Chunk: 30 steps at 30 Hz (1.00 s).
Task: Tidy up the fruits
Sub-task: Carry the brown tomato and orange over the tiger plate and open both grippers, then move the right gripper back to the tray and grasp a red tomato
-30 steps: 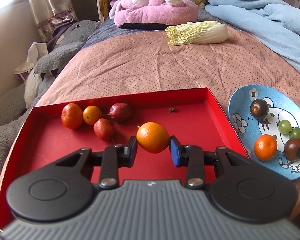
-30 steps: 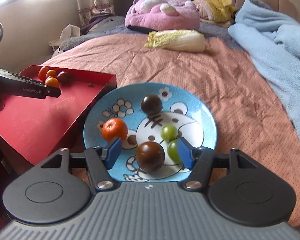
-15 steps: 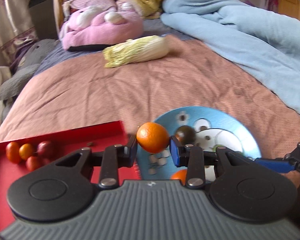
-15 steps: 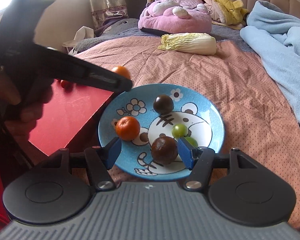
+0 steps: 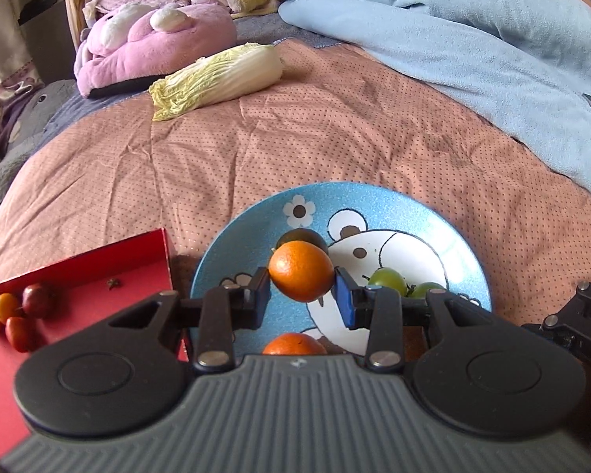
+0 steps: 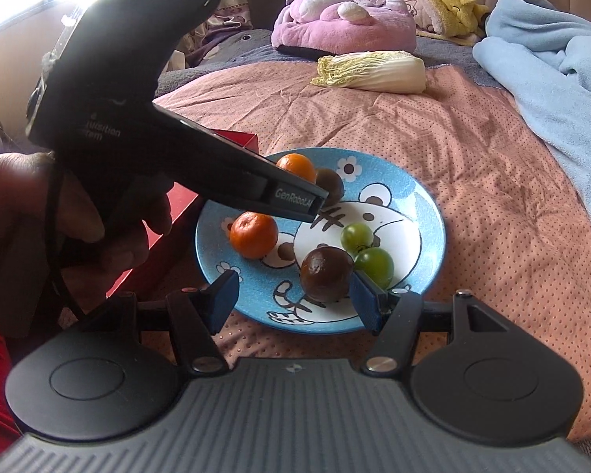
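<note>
Orange point(image 5: 300, 270): round, glossy, bright-skinned

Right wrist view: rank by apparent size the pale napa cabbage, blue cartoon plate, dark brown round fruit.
1. Blue cartoon plate
2. Pale napa cabbage, though it lies farther back, so it may really be bigger
3. Dark brown round fruit

Tray point(image 5: 78, 276) left of plate point(image 5: 453, 244)

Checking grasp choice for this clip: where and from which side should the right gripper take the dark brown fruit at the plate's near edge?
Grip the dark brown fruit across its widest middle, coming from the near rim of the plate. It is round and sits apart from the orange, but a green fruit crowds its right side, so that finger needs care.
</note>
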Tool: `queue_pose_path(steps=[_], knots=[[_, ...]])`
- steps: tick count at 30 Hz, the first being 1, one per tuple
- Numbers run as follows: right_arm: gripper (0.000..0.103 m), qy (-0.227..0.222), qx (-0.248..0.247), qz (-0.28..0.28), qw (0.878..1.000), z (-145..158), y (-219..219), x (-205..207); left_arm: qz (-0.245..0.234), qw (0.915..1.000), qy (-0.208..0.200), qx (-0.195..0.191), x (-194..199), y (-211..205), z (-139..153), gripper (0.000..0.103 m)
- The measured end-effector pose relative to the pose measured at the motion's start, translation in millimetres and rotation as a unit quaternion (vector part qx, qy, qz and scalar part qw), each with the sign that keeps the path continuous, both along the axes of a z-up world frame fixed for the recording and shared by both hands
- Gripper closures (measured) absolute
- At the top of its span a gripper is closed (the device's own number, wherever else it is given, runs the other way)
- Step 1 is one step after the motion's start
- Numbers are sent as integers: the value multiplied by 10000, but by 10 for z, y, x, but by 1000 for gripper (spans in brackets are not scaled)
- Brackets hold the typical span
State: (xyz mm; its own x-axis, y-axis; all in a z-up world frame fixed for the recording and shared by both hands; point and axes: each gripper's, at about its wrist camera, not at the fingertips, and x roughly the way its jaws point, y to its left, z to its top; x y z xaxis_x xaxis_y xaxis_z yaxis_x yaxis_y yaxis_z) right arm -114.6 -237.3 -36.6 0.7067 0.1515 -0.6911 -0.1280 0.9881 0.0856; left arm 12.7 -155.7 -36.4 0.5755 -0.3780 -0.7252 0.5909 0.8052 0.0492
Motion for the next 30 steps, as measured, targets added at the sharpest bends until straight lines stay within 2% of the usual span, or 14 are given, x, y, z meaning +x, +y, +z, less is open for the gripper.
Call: queue_pose_path(steps=[4, 14, 30], knots=[[35, -5, 1, -23, 10000, 9, 13, -7, -6, 9999, -150, -23, -43, 6, 40, 44], [35, -70, 9, 30, 10000, 87, 178, 41, 30, 9997, -227, -119, -82, 237, 194, 44], [35, -173, 76, 368, 9991, 260, 753, 266, 815, 9962, -298, -92, 132, 1111, 337, 44]])
